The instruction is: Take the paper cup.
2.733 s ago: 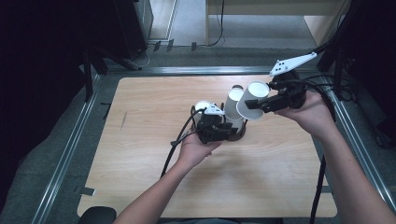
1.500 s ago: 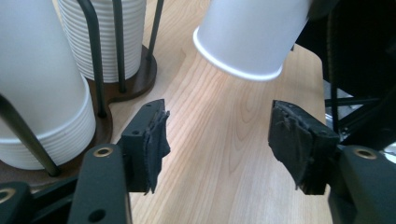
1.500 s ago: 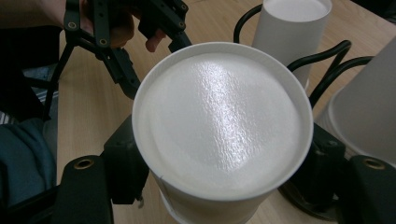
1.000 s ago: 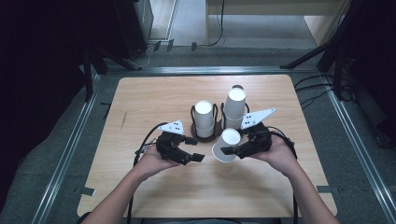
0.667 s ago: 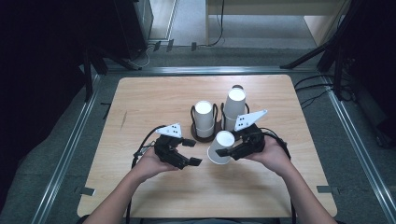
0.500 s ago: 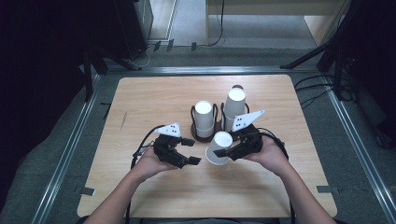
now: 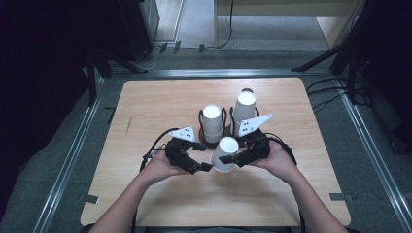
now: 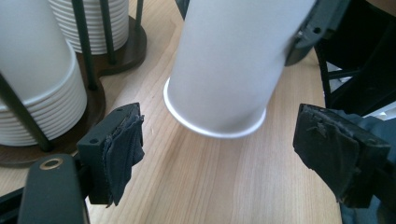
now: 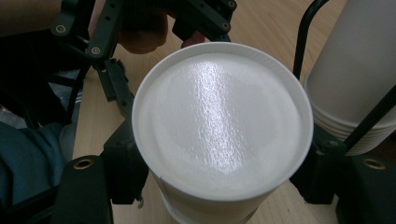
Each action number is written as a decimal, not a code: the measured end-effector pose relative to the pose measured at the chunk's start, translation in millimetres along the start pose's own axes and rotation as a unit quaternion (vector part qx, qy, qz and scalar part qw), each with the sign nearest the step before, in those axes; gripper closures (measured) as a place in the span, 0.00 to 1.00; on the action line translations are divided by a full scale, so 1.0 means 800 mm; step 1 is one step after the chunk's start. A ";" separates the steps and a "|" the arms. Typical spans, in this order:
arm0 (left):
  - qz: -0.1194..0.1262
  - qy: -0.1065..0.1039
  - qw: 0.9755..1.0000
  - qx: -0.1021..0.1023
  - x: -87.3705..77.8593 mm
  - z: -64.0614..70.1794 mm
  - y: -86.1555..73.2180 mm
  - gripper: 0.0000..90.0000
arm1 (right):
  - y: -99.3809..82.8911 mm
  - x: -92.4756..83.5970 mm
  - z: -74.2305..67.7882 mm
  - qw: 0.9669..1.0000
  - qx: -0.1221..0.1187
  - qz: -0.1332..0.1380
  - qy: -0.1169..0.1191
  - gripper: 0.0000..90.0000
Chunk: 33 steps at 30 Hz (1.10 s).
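Paper cup (image 7: pixel 224 154) clamped upside down in right gripper (image 7: pixel 232 159) fingers, left gripper (image 7: pixel 201 156) fingers apart, just opened, empty.

No lettering, label, brand or number can be read anywhere: the white paper cup (image 7: pixel 225 154) near the middle of the table is blank, so are the stacked cups (image 7: pixel 212 123) behind it, and the grey plates (image 7: pixel 254 124) on the grippers carry only small dark dots, too small to read as signs
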<state>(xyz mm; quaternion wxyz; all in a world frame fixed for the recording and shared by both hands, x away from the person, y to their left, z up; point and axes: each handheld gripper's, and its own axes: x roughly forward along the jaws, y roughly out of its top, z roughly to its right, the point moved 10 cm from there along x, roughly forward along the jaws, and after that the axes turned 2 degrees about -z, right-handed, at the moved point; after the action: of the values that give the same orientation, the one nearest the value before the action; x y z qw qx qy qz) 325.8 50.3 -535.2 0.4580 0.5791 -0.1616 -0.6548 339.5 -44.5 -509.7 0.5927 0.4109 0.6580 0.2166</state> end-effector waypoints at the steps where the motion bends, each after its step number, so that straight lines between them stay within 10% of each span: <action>1: 0.000 -0.003 1.000 0.000 0.002 0.000 0.000 0.18 | 0.001 0.000 -0.001 1.000 0.000 0.000 0.000 0.35; 33: 0.009 -0.019 1.000 0.017 0.023 0.014 0.003 0.21 | 0.016 0.016 -0.019 0.999 0.008 0.020 0.030 0.35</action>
<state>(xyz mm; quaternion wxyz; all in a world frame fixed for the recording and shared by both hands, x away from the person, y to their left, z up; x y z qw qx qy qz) 318.4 31.4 -541.7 0.4506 0.5731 -0.1865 -0.6586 328.8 -23.9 -504.1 0.5647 0.4221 0.6690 0.2352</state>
